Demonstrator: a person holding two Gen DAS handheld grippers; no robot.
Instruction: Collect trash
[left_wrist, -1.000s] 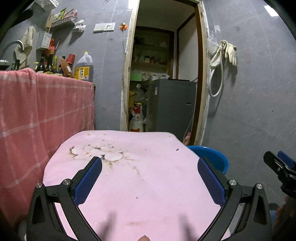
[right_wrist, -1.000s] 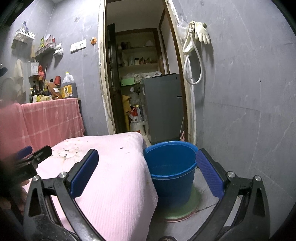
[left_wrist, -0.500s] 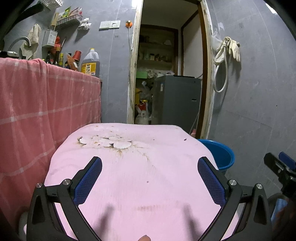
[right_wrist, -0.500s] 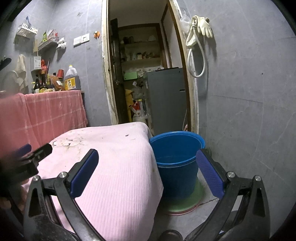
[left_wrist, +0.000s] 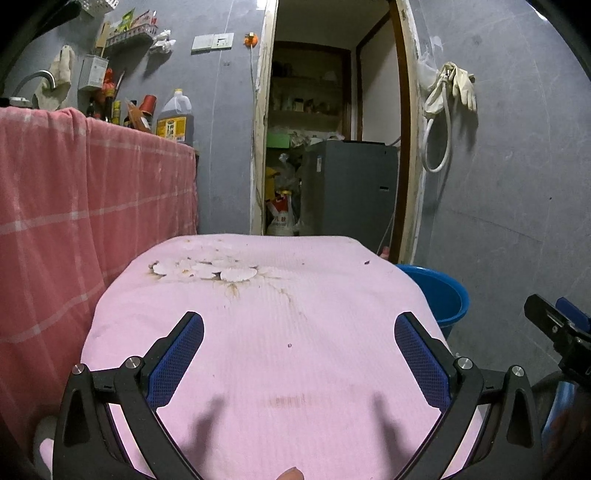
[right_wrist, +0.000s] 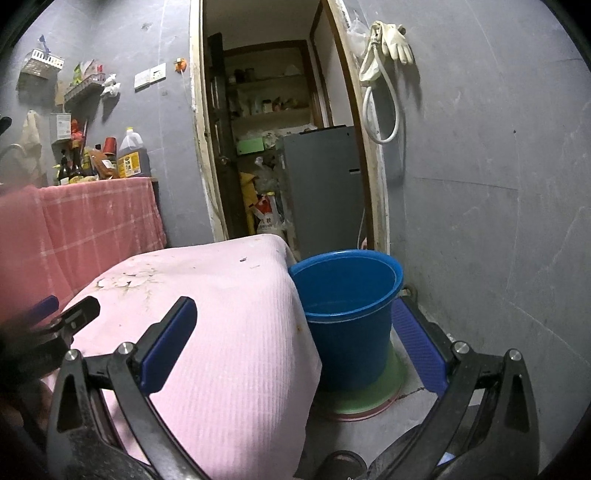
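Left wrist: left tool wide open, empty, above pink-covered tabletop; white scraps at far edge, blue bucket half hidden behind. Right wrist: right tool open, empty; bucket interior looks empty, standing on green lid, touching the cloth.

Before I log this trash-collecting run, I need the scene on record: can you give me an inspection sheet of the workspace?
Surface: pink cloth over a low table, stained near the far edge.
Job's things: pale flaky scraps in a patch on the far left of the cloth; blue bucket on the floor at the table's right side.
Clutter: small dark specks near the far right edge.
Grippers: left gripper open, empty, above the cloth; right gripper open, empty.
Cables: white hose looped on the wall.
Surroundings: doorway with grey cabinet; bottles on a red-checked counter.
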